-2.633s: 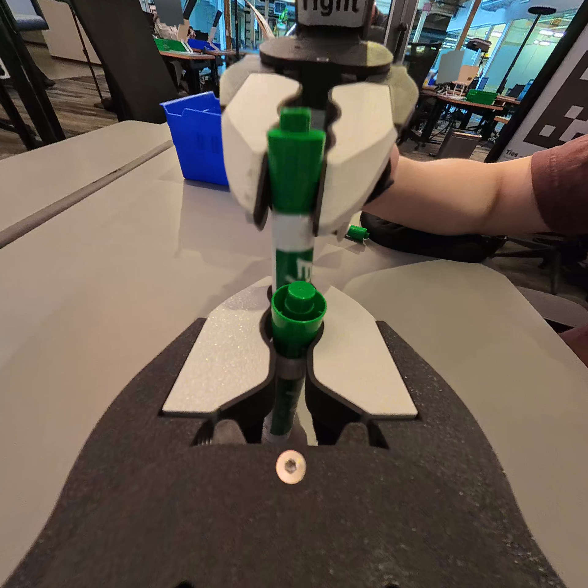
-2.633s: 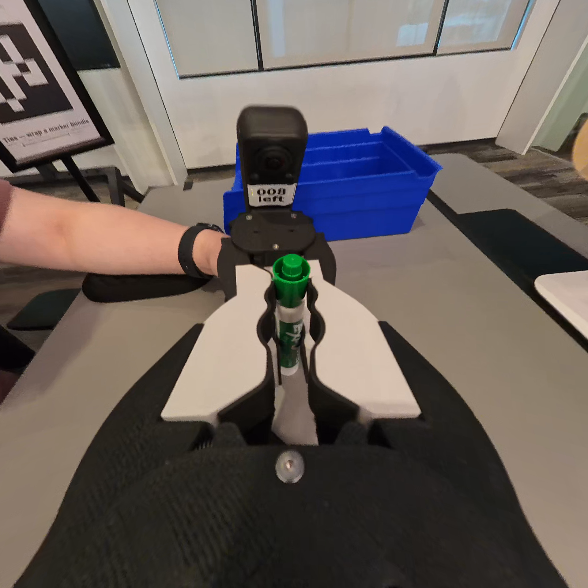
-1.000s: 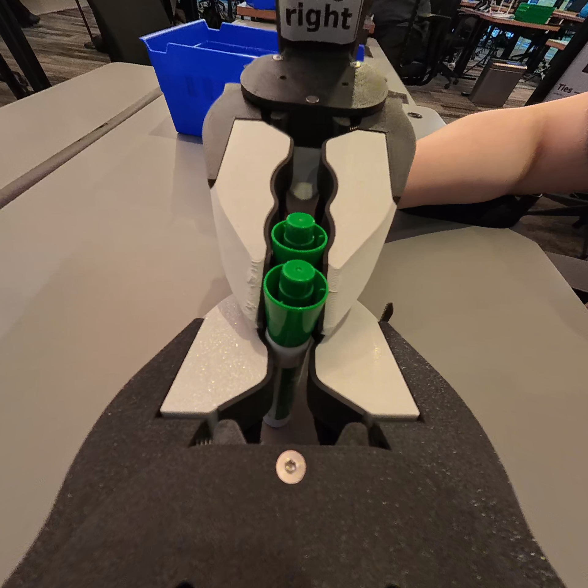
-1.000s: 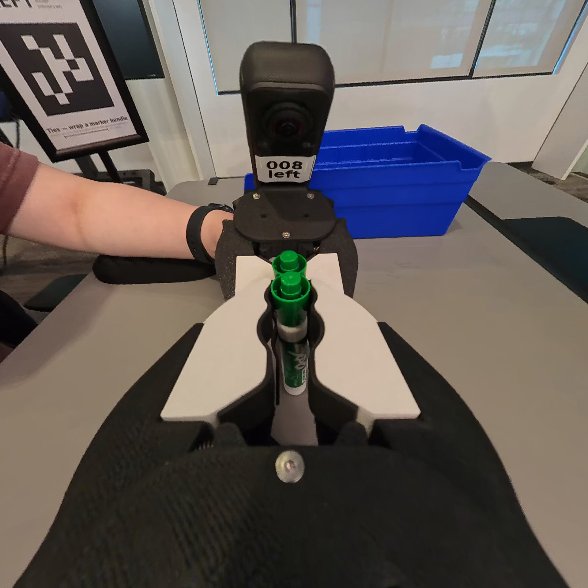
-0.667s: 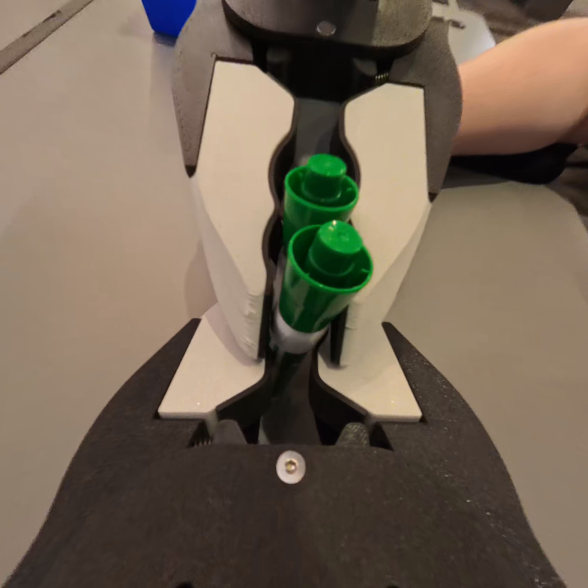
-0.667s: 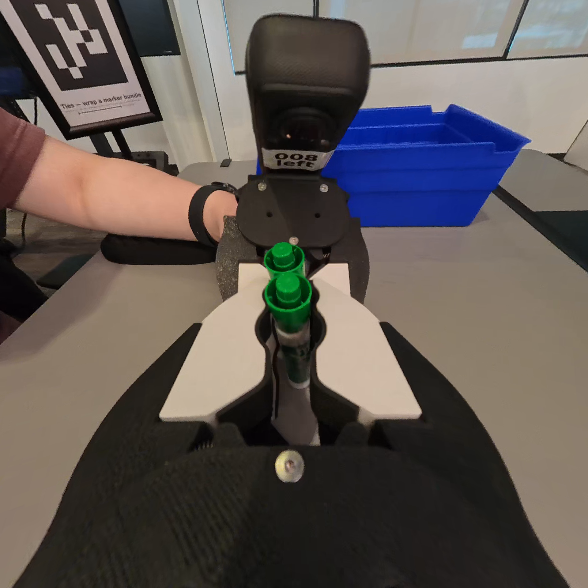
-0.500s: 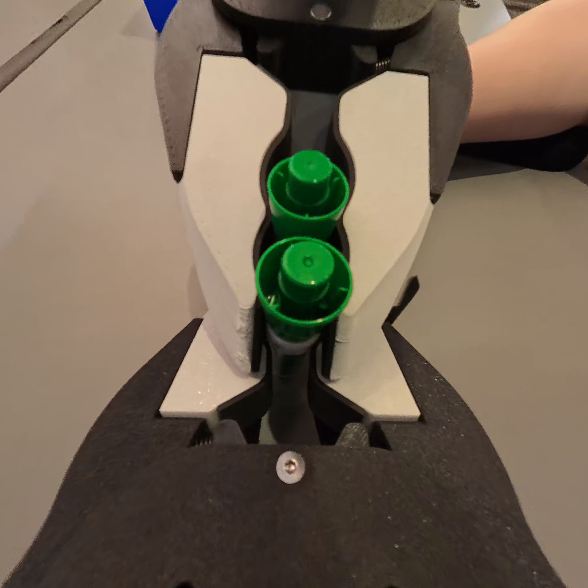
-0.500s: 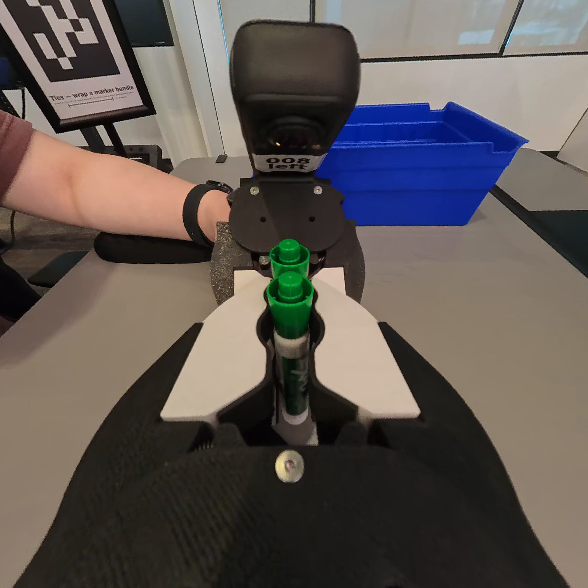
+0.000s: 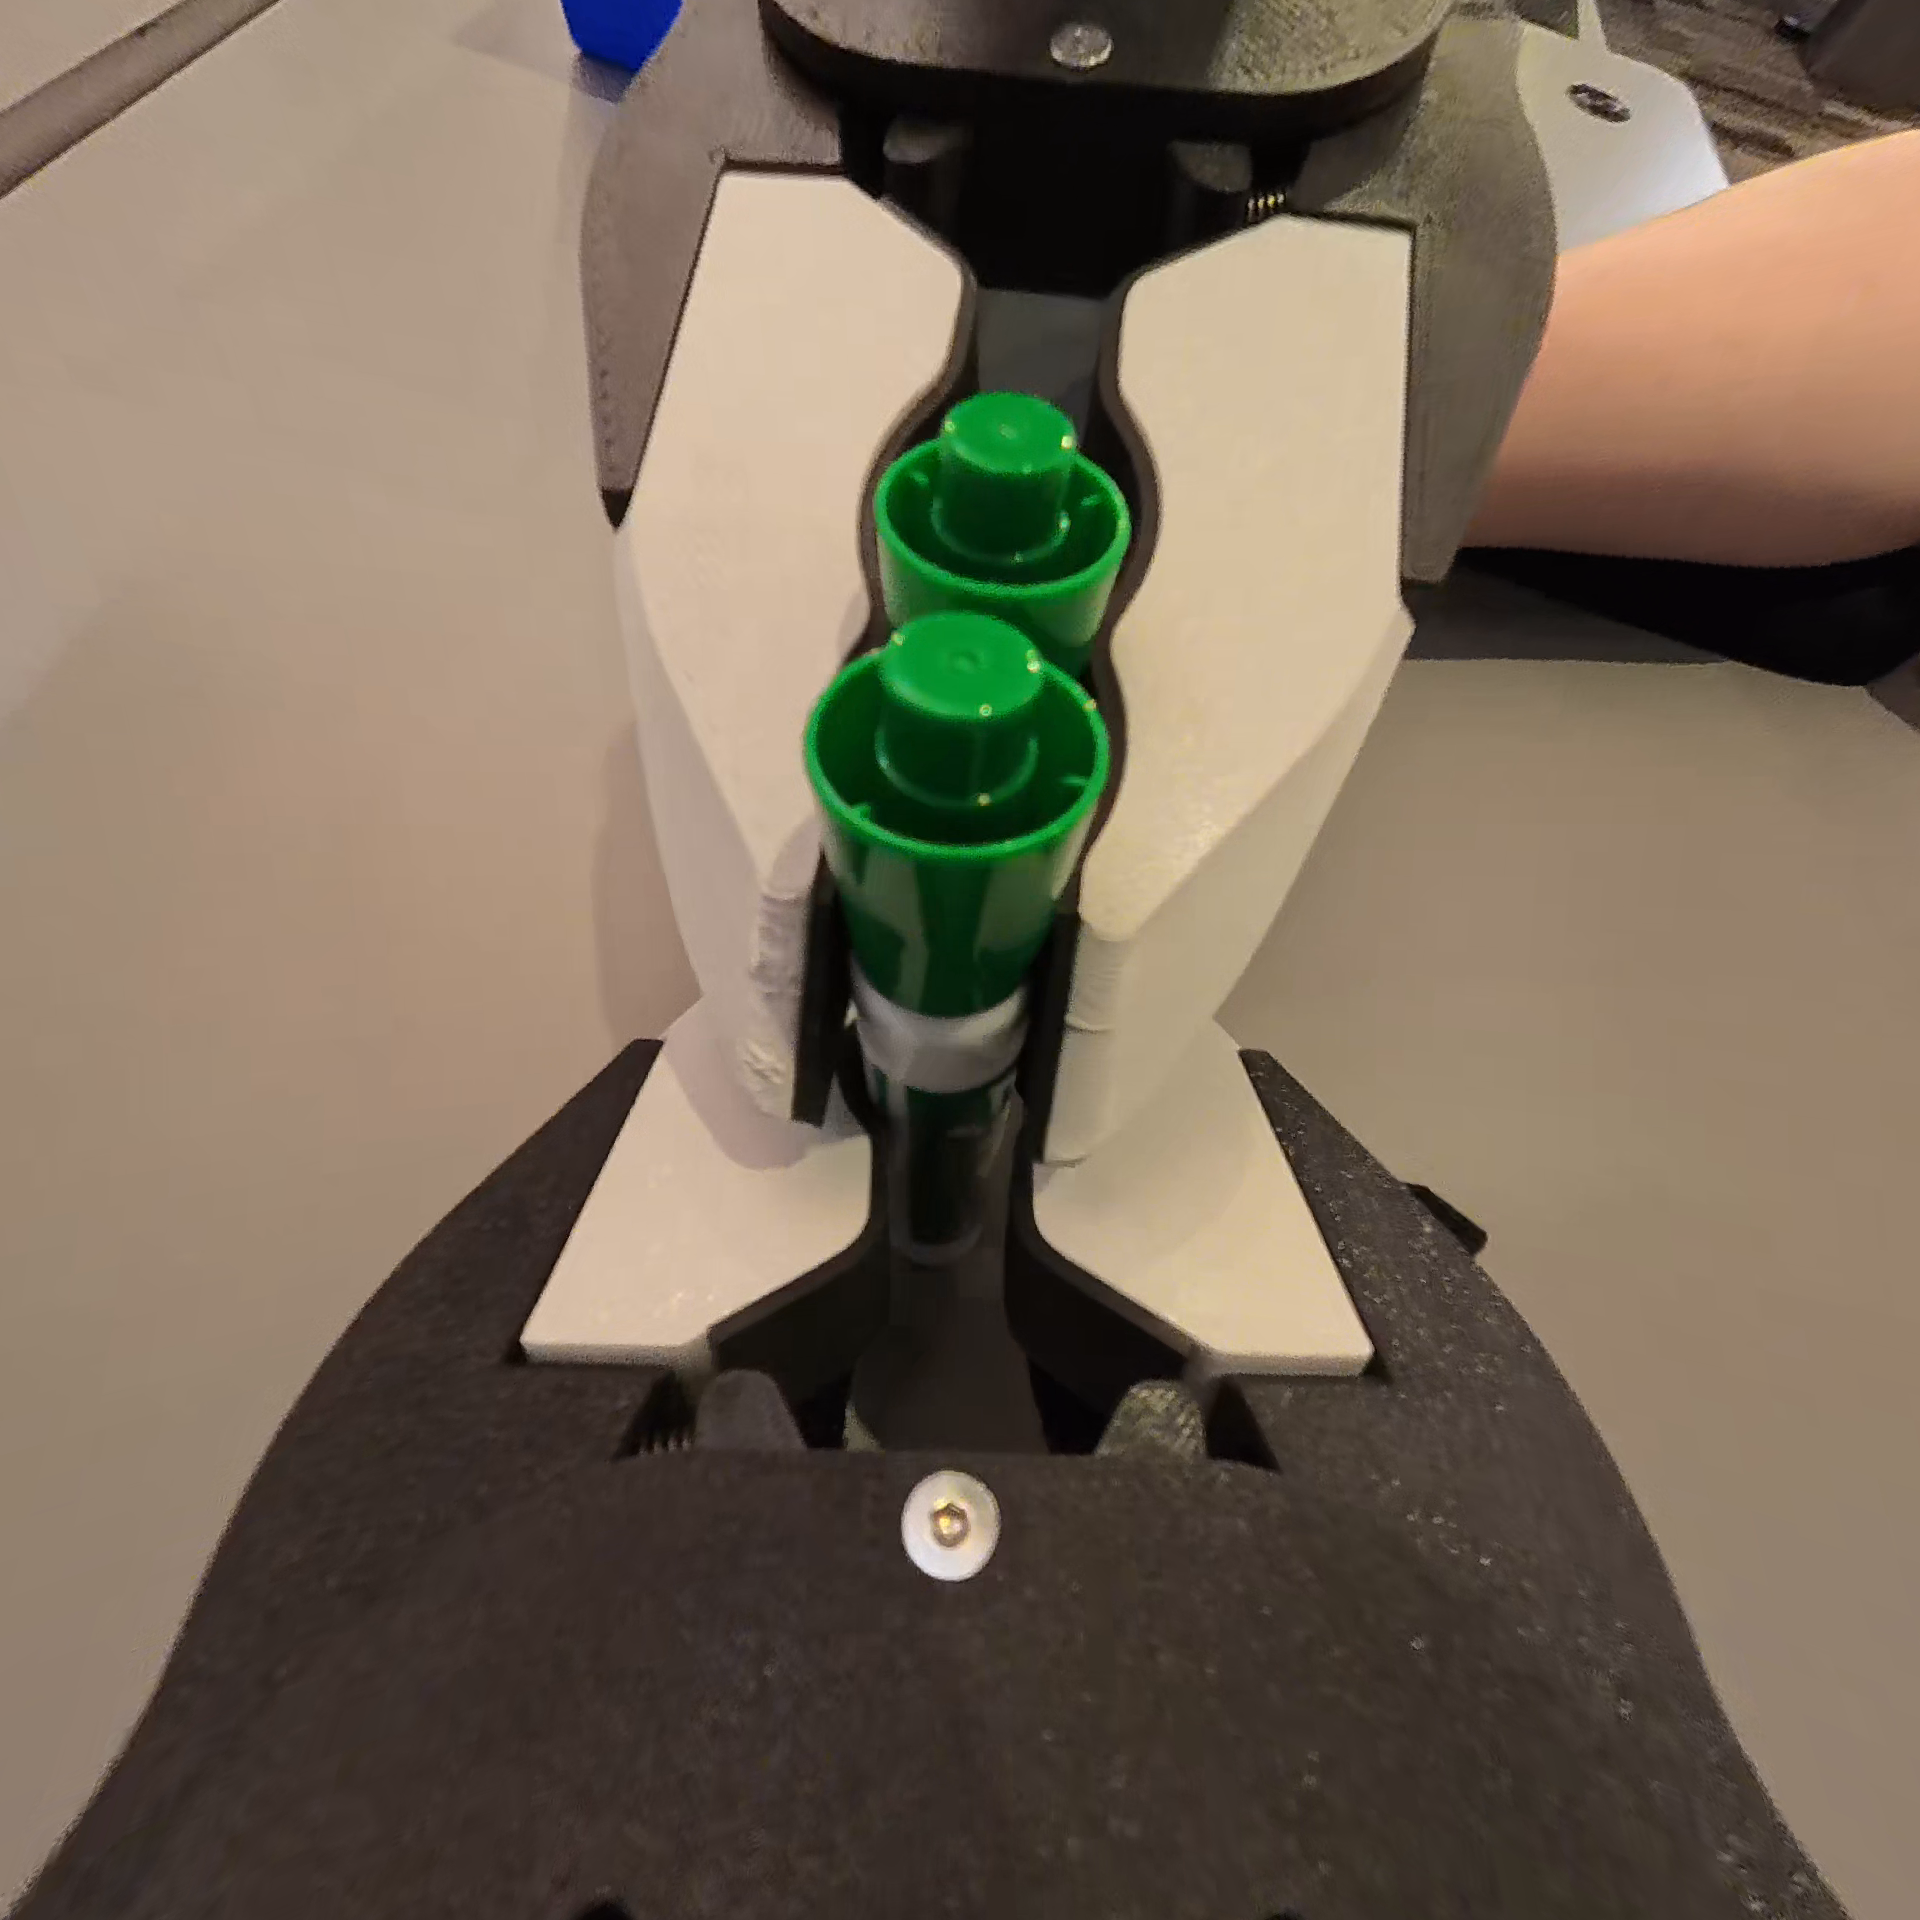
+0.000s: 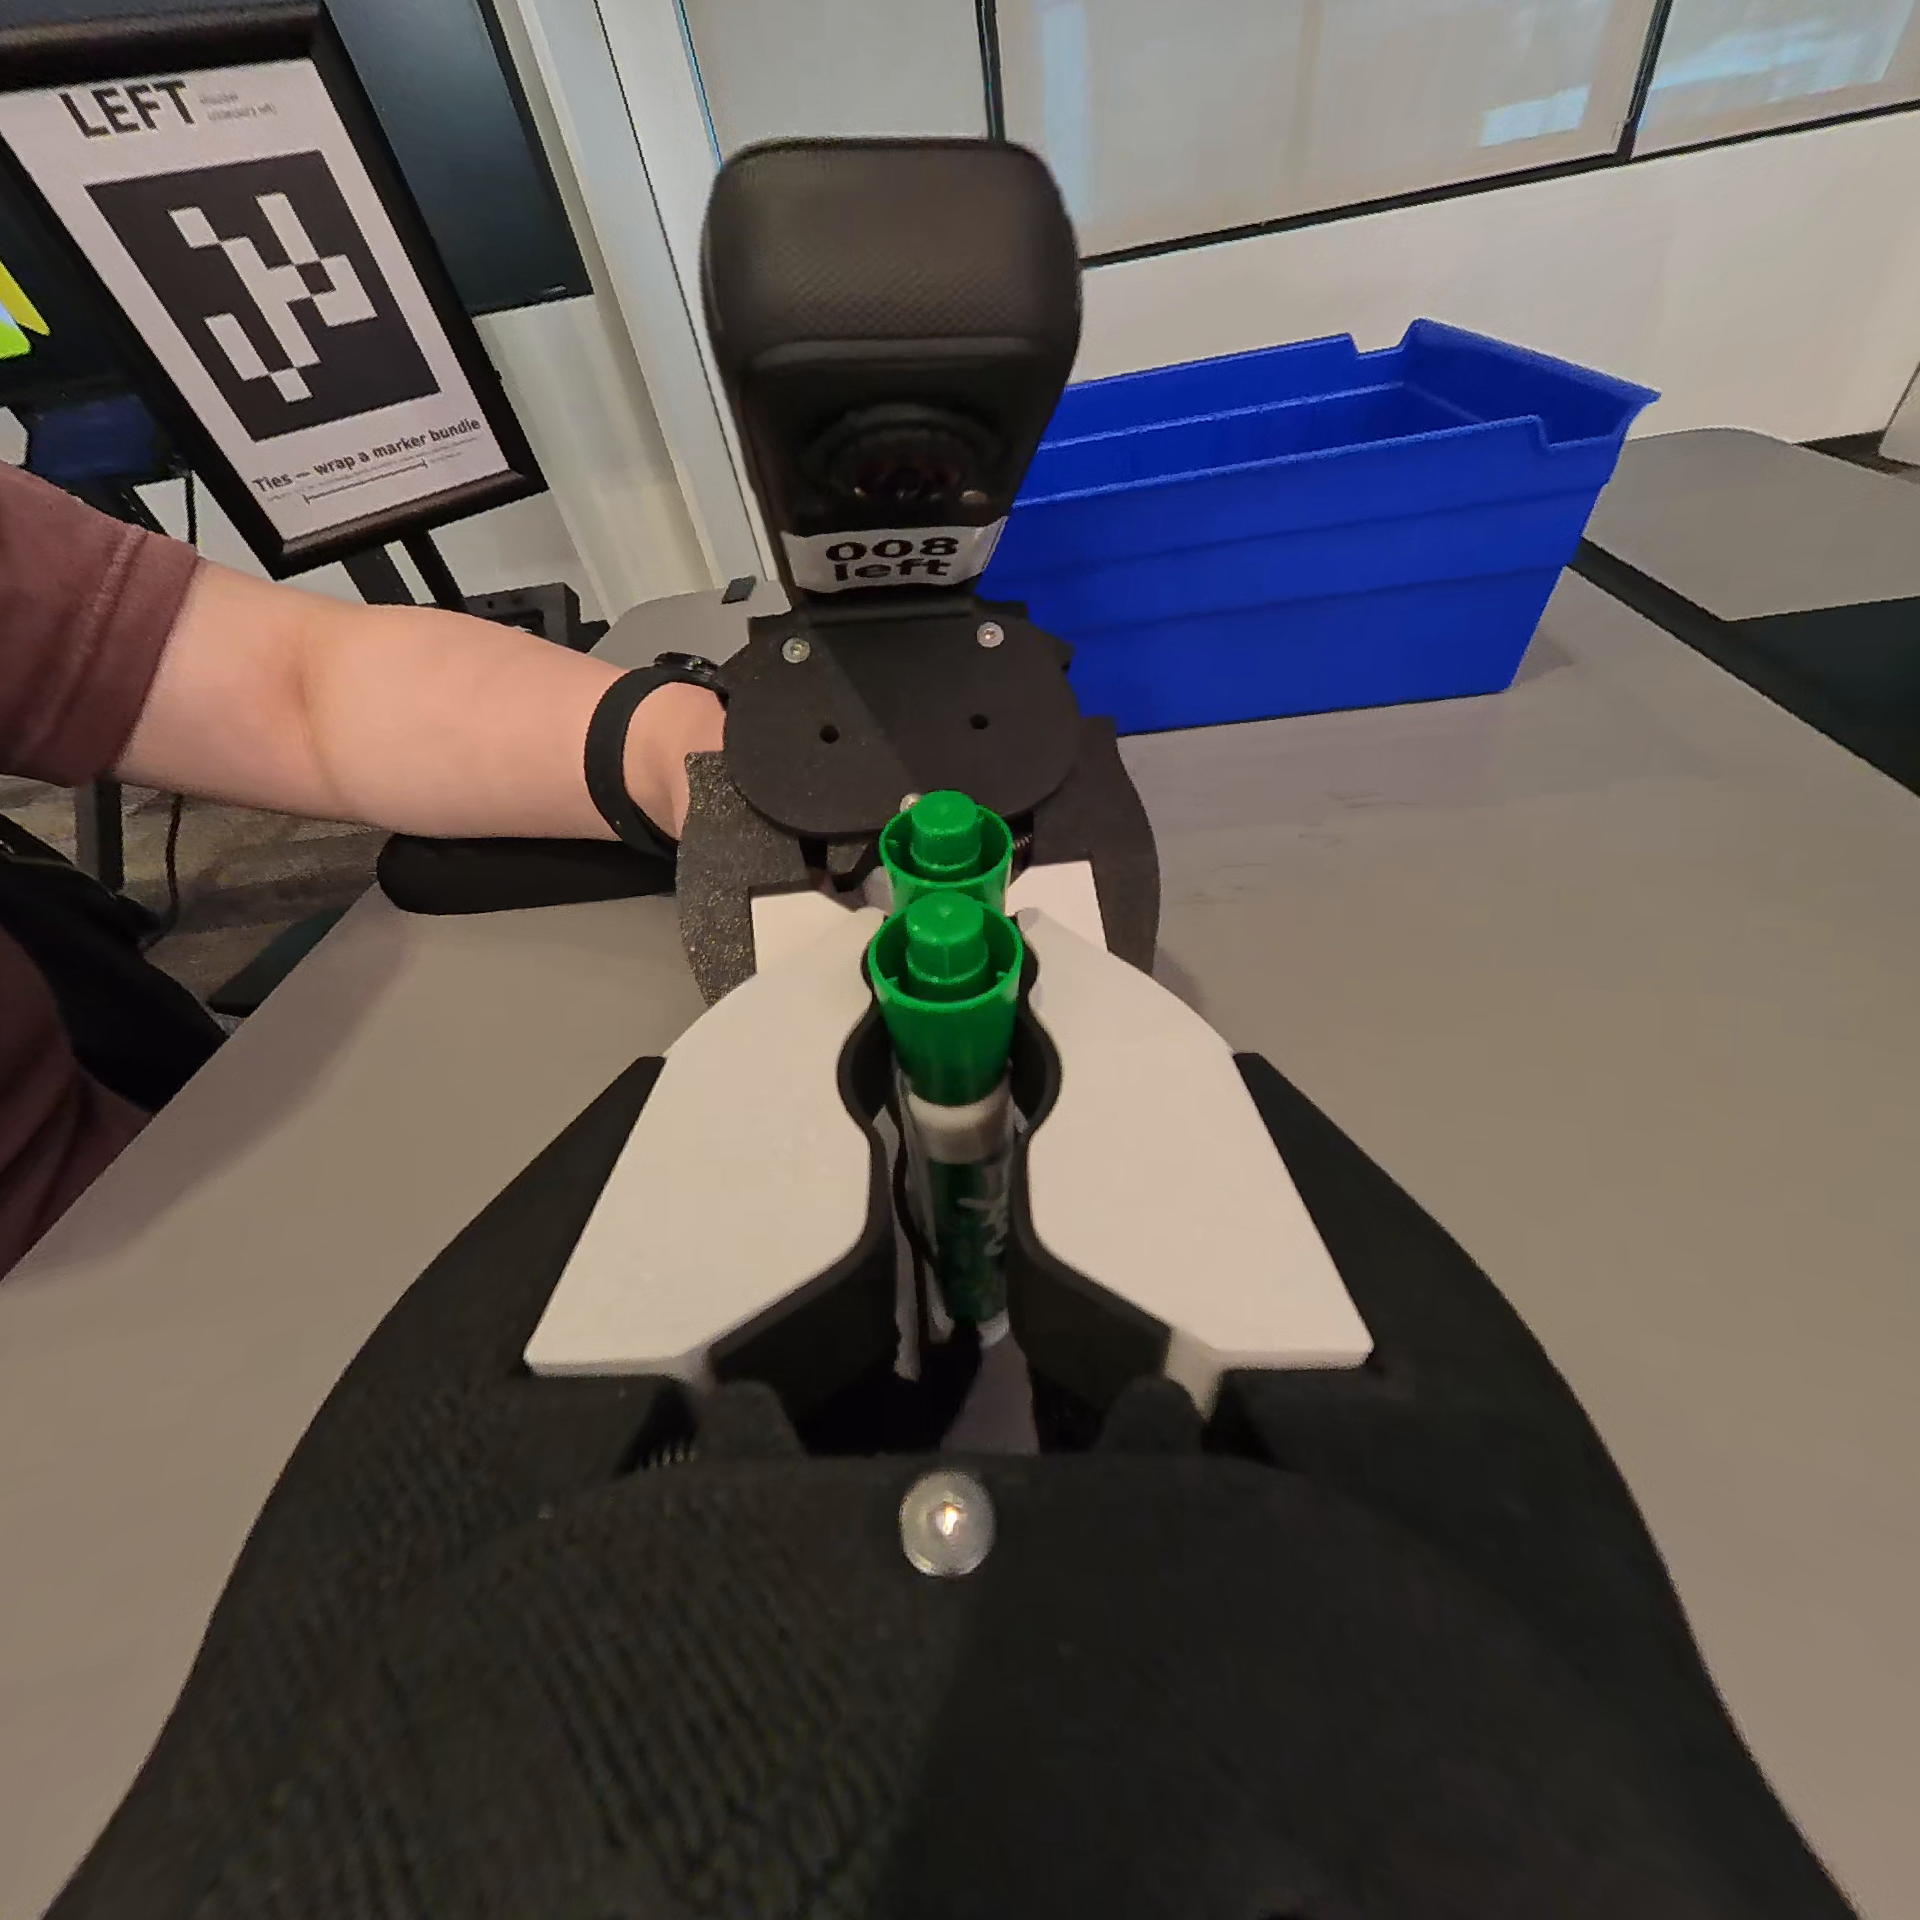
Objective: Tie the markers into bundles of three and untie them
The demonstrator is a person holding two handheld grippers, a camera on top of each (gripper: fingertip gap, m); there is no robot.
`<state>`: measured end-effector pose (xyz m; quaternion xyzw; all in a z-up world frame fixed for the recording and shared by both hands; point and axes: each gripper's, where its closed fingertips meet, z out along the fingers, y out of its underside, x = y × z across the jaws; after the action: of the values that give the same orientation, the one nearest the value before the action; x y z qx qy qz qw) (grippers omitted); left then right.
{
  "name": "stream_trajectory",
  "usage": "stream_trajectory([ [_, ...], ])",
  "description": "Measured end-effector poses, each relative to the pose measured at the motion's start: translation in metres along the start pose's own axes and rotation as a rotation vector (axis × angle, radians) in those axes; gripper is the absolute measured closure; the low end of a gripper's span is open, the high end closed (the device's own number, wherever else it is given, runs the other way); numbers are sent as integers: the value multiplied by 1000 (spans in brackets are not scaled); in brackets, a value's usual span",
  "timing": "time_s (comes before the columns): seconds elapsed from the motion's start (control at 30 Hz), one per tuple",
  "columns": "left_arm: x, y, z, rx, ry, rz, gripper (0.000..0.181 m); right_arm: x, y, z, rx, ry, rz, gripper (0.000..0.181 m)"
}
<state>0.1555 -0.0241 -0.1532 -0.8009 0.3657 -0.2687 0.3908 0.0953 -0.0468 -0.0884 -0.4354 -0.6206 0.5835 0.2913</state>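
Note:
Two green markers stand upright, caps up, side by side above the grey table (image 9: 260,623). My left gripper (image 9: 951,1101) is shut on the nearer marker (image 9: 956,790) in the left wrist view. My right gripper (image 10: 943,997) is shut on the nearer marker (image 10: 943,997) in the right wrist view. The grippers face each other. The right gripper's white fingers (image 9: 1226,675) overlap on top of the left gripper's fingers (image 9: 665,1226). The right gripper's marker (image 9: 1003,520) sits just behind the left one's. The caps look touching. The left gripper's marker (image 10: 943,847) shows behind in the right wrist view.
A blue bin (image 10: 1299,540) stands at the table's far end; its corner shows in the left wrist view (image 9: 613,26). The person's forearms (image 10: 395,717) (image 9: 1714,364) reach in from the side. A framed sign (image 10: 281,301) stands off the table to the left. Across from one pair of fingers to the other is roughly 8 cm.
The right gripper has come down and in with its marker until it stands beside the left gripper's marker. The fingers now overlap. In the last half second little has moved.

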Motion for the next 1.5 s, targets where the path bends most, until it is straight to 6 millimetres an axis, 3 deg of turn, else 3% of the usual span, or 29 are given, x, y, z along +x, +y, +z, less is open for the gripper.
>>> stream_trajectory([
  [0.43, -3, -2, 17, -52, 17, -65, 164, 9, 6, -21, 24, -62, 105, 162],
  [0.73, 3, 0, 18, -67, 52, -44, 164, 5, 18, -18, -47, -82, 128, 161],
  [1.2, 5, 6, 12, -102, 112, -125, 165, 10, 12, -23, -5, -95, 222, 162],
  [1.37, 18, 14, 1, -242, 267, -287, 165, 9, 14, -19, 0, -153, 336, 162],
  [1.5, 20, 26, -1, -318, 282, -259, 165, 7, 20, -15, -39, -165, 353, 161],
])
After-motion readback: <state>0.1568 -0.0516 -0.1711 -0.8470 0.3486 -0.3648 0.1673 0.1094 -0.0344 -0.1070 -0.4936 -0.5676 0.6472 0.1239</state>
